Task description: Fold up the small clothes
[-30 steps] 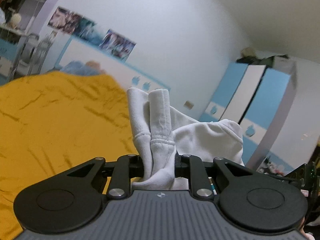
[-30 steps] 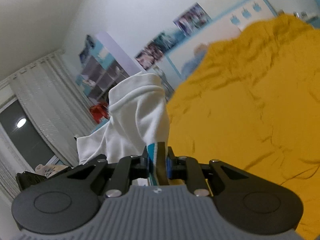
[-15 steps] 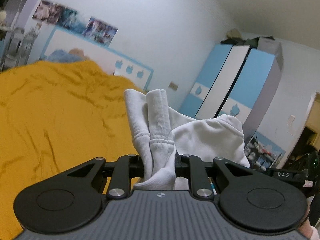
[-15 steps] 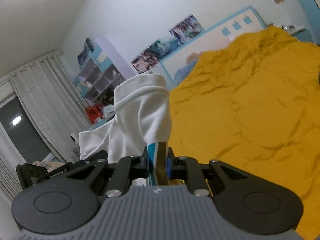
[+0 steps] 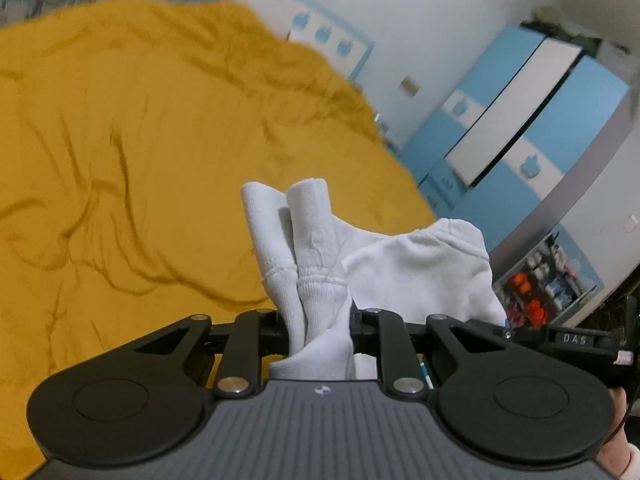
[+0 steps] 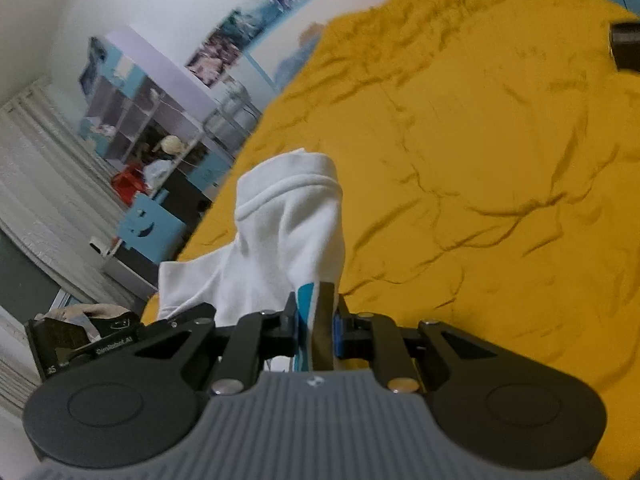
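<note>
One white garment (image 5: 416,272) hangs between two tongs above the bed's orange bedspread (image 5: 120,152). The left tongs (image 5: 320,320) are clamped on its two ribbed cuffs (image 5: 304,240); the right tongs (image 6: 316,320) are clamped on a white edge bearing a blue patch. Both point slantwise down toward the bed.

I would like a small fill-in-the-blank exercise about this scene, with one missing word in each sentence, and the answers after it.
1. The left gripper is shut on a white garment whose colour is ____.
2. The bed cover under the garment is ____ in colour.
3. The right gripper holds the same garment at a part with a ____ stripe.
4. The wardrobe doors are white and ____.

Missing words: white; yellow; blue; blue
</note>
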A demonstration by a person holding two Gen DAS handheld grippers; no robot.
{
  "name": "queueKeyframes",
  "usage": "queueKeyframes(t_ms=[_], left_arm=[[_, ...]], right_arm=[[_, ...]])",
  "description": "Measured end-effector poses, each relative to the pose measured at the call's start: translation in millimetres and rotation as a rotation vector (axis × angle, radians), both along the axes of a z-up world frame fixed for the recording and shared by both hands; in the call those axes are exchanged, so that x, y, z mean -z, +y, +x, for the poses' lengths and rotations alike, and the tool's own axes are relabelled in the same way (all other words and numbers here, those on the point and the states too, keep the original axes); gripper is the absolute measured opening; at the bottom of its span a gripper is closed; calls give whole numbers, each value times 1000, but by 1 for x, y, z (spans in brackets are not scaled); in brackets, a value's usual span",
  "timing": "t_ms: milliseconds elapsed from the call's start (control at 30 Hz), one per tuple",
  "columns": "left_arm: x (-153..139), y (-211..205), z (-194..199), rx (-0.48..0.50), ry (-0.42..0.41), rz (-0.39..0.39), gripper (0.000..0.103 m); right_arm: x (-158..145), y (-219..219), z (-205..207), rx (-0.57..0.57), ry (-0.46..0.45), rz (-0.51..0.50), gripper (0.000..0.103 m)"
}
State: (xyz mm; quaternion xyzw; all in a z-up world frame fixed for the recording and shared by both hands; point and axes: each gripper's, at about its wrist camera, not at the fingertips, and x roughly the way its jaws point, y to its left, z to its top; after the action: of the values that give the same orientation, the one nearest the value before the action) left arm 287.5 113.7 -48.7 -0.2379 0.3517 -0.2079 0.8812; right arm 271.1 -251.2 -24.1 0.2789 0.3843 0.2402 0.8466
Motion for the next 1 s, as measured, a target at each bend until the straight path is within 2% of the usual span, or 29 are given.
queueKeyframes(t_ms=[300, 433, 567, 600, 700, 767, 867, 933, 967, 1000], left_arm=[[68, 7, 47, 60, 196, 67, 24], [85, 17, 51, 66, 233, 32, 29], [78, 21, 53, 80, 220, 39, 36], [76, 22, 55, 79, 219, 38, 37], [74, 24, 56, 75, 209, 73, 44], [67, 20, 54, 67, 183, 128, 50], [56, 18, 50, -14, 140, 255, 68], [48, 20, 46, -22, 128, 291, 69], [43, 19, 43, -31, 118, 315, 66], [37, 17, 39, -57, 103, 366, 65]], right_arm=[[85, 10, 71, 21, 183, -53, 11], [112, 15, 90, 27, 241, -79, 13], [114, 11, 103, 47, 237, -88, 19], [112, 11, 105, 52, 230, -99, 23], [103, 15, 109, 50, 201, -164, 23], [95, 19, 106, 48, 166, -241, 22], [83, 16, 101, 82, 123, -342, 16], [76, 11, 98, 105, 120, -389, 14], [71, 8, 95, 106, 115, -395, 14], [66, 7, 91, 96, 103, -394, 14]])
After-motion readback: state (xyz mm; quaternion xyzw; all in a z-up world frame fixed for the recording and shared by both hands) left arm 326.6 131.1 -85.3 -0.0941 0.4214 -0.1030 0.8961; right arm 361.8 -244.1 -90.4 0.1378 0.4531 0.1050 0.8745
